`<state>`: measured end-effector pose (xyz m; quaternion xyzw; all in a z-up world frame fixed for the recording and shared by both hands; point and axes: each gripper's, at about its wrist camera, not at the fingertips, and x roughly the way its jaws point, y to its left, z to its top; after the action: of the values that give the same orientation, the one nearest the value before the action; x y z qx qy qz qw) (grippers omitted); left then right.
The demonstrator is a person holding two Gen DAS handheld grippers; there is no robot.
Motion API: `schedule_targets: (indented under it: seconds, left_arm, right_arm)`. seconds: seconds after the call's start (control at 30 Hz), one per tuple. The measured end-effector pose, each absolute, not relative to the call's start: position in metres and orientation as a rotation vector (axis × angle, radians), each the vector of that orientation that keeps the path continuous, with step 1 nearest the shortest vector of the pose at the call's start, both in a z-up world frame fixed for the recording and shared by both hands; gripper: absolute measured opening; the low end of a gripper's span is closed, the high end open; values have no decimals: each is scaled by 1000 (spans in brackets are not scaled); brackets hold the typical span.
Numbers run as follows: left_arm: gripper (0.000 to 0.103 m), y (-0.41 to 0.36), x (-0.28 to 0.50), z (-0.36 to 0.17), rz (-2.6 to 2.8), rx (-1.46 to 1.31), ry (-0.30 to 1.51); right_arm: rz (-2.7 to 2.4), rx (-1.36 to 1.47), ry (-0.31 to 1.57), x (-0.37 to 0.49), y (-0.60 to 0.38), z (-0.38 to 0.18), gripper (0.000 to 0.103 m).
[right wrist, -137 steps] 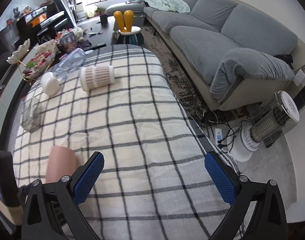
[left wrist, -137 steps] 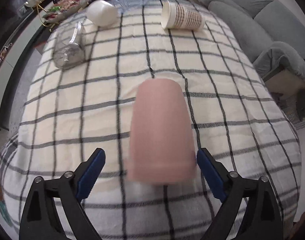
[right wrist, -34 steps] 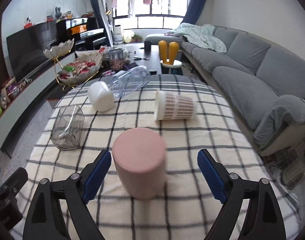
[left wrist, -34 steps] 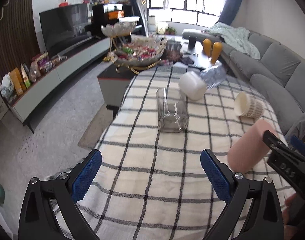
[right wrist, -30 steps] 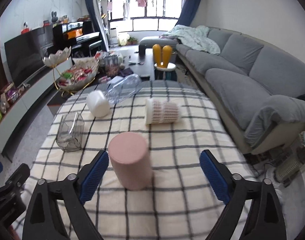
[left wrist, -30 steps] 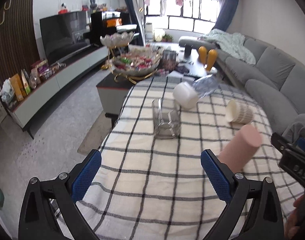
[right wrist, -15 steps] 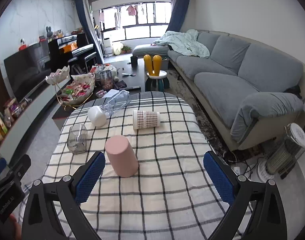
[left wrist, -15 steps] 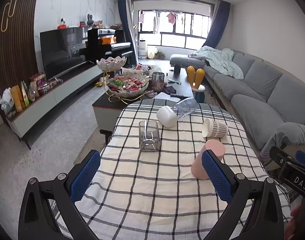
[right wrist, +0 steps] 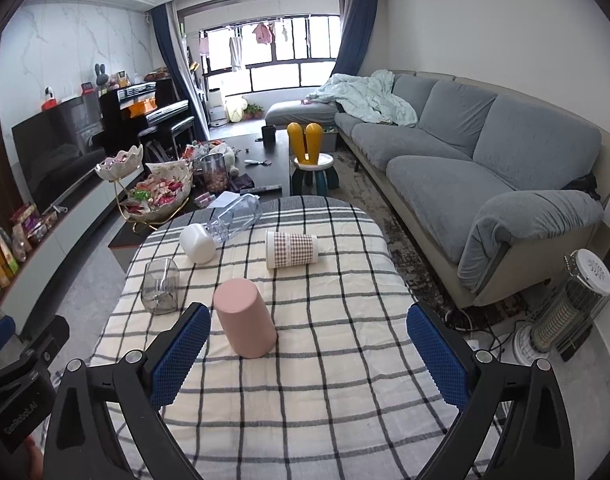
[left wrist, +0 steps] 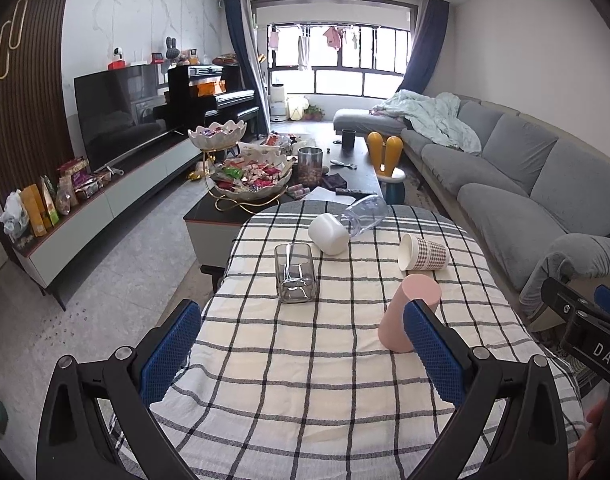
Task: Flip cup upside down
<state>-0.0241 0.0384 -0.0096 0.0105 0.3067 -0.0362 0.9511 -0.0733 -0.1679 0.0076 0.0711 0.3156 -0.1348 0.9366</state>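
Note:
A pink cup [right wrist: 245, 320] stands upside down on the checked tablecloth [right wrist: 325, 368], closed base up. It also shows in the left wrist view [left wrist: 405, 312], partly behind my right finger pad. My left gripper [left wrist: 305, 352] is open and empty, held back above the near end of the table. My right gripper [right wrist: 305, 356] is open and empty, also back from the cup, which sits just past its left pad [right wrist: 181, 350]. The right gripper's body shows at the right edge of the left wrist view [left wrist: 585, 332].
On the table lie a checked paper cup [right wrist: 291, 249] on its side, a white cup [right wrist: 197, 244], a clear plastic bottle [right wrist: 237, 216] and an upright glass tumbler [right wrist: 161, 286]. A grey sofa [right wrist: 485, 168] runs along the right. A coffee table with a snack bowl [right wrist: 161, 196] stands beyond; a heater [right wrist: 569, 308] stands on the floor at right.
Both grippers have pulled back and up from the table, so the cup and table look smaller. The pink cup stands upside down, untouched.

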Motion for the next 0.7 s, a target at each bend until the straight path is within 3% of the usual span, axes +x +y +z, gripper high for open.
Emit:
schedule_targets:
  seconds: [0.7]
  left_arm:
    - [103,42,-28,-12,-75,17,638]
  right_arm:
    - [-271,141,641,-75,-163,10,99]
